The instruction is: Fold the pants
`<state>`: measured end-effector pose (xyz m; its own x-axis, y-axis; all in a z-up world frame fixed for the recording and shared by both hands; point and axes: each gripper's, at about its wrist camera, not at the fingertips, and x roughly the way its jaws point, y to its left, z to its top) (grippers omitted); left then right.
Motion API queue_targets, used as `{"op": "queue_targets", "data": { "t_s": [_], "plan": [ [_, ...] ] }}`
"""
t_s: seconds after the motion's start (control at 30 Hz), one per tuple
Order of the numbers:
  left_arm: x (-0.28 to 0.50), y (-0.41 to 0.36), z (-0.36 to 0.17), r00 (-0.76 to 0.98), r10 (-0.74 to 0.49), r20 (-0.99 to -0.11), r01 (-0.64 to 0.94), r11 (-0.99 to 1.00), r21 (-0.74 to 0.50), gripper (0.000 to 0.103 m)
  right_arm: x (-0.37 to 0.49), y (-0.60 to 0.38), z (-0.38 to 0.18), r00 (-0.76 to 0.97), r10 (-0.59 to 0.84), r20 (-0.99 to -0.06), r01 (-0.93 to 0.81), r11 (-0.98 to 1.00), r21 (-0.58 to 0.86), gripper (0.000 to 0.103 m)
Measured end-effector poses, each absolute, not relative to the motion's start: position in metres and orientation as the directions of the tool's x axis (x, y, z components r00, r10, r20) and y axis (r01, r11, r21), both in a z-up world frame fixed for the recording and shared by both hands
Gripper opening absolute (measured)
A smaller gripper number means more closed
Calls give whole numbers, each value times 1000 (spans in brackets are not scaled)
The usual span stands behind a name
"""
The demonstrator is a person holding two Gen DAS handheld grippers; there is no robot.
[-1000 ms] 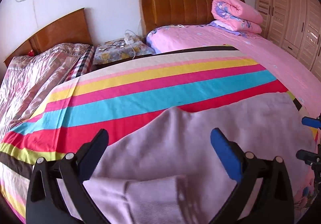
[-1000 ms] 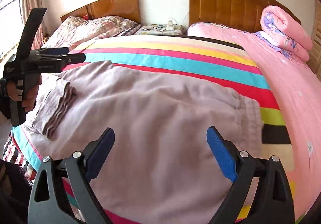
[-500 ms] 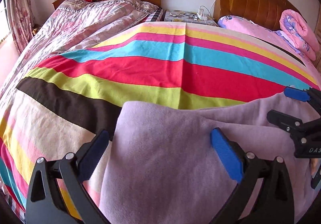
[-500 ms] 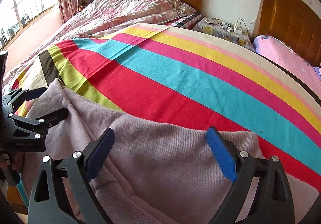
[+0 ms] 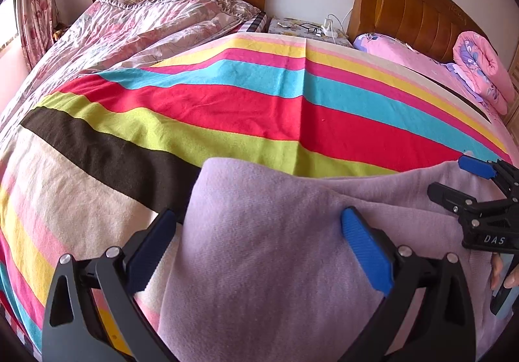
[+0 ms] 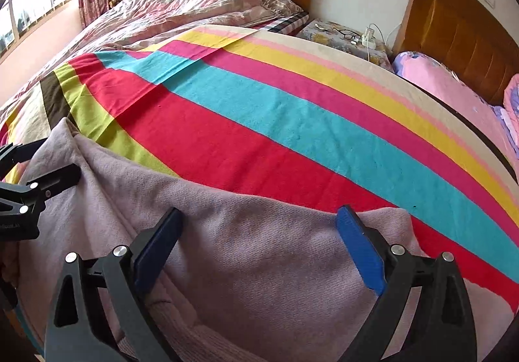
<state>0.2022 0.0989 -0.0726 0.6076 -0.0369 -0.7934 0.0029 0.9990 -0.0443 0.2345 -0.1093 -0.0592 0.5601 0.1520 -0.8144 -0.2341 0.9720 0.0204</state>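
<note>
Lilac knit pants [image 5: 266,251] lie on a striped blanket [image 5: 227,109], near its front edge. In the left wrist view my left gripper [image 5: 259,248] is open, low over the pants' left corner, with nothing between its blue pads. In the right wrist view my right gripper [image 6: 259,248] is also open above the pants [image 6: 259,242], whose ribbed band [image 6: 194,332] shows at the bottom. Each gripper appears in the other's view: the right gripper [image 5: 446,174] at the right edge and the left gripper [image 6: 60,156] at the left edge. Both hover over the fabric.
A bed with a floral quilt [image 5: 129,28] lies to the left. A nightstand [image 5: 308,29] with glasses and a power strip stands between two wooden headboards. A pink bed with a rolled pink quilt [image 5: 480,70] is at the right. A hand [image 5: 501,271] holds the right gripper.
Both views have swung left, from the pink bed toward the floral bed. The grippers now sit side by side over the pants' near edge. Both stayed open.
</note>
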Motion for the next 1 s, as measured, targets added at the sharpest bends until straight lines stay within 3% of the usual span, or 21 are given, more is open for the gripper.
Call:
{"op": "queue_targets", "data": {
  "t_s": [0.07,0.13,0.27,0.4,0.5,0.63,0.8,0.87,1.0],
  "plan": [
    [204,99,-72,604,-42,-796,3,999,-51,102,229,-125,-47,604,85,-792,-149,989,-7,92],
    [208,101,-73,603,-44,-797,3,999,-52,102,217,-132,-35,629,113,-769,-165,986,11,92],
    [209,101,-73,603,-44,-797,5,999,-52,102,206,-131,-58,519,114,-847,-284,958,-45,92],
    [206,99,-70,609,-38,-792,7,999,-43,102,182,-176,-56,539,115,-834,-135,990,49,92],
    [190,92,-52,673,44,-738,-24,999,37,101,139,-188,-33,588,178,-789,-172,981,93,92],
    [146,64,-14,750,-77,-656,122,992,23,101,75,-176,-28,582,264,-769,-317,945,85,92],
    [119,6,-48,685,-61,-726,257,953,163,102,29,-178,-68,558,175,-811,-343,939,-33,92],
    [112,-7,-71,677,-2,-736,259,937,236,102,12,-197,-64,563,195,-803,-331,944,-3,92],
    [107,-12,-62,700,19,-714,238,936,258,102,-32,-272,-43,633,184,-752,-187,979,82,92]
  ]
}}
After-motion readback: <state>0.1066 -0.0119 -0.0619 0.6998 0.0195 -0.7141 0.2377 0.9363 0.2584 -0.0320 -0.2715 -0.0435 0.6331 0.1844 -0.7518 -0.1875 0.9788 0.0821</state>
